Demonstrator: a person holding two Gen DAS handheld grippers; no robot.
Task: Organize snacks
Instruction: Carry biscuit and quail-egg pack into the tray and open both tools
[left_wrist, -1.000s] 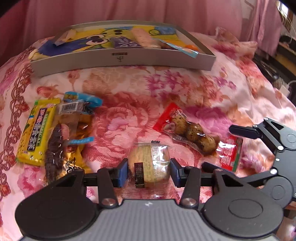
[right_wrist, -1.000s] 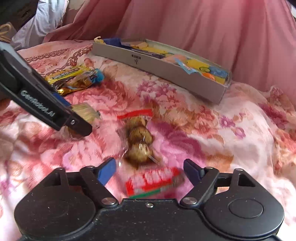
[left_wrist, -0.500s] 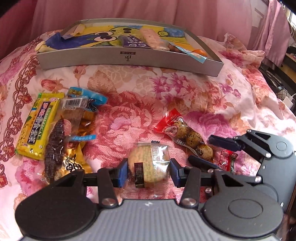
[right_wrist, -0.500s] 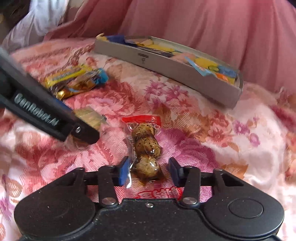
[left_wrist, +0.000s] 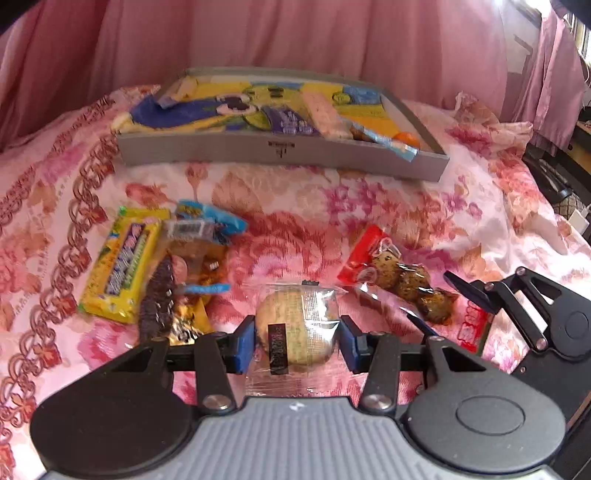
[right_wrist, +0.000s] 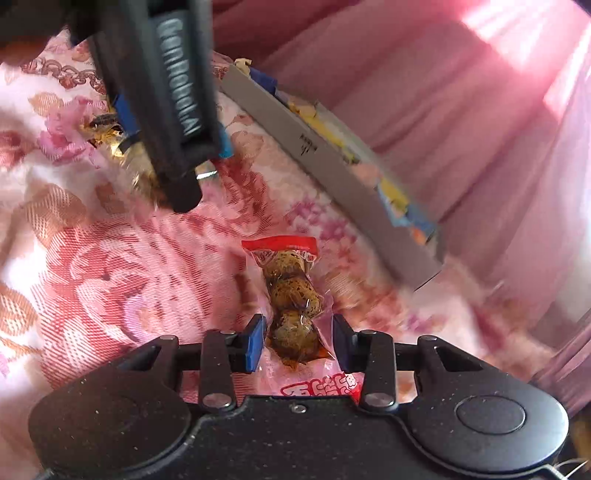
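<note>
The right gripper (right_wrist: 297, 345) clamps the egg pack (right_wrist: 291, 295), its length running toward 12; the tray (right_wrist: 332, 162) lies at 1.

Bare floral bedspread (left_wrist: 295, 206) lies open between the grey snack box (left_wrist: 280, 151) and the nearer packets. A yellow bar (left_wrist: 122, 266) and the heaped wrappers (left_wrist: 184, 273) beside it crowd the left side; the quail-egg packet (left_wrist: 402, 277) blocks the right.
</note>
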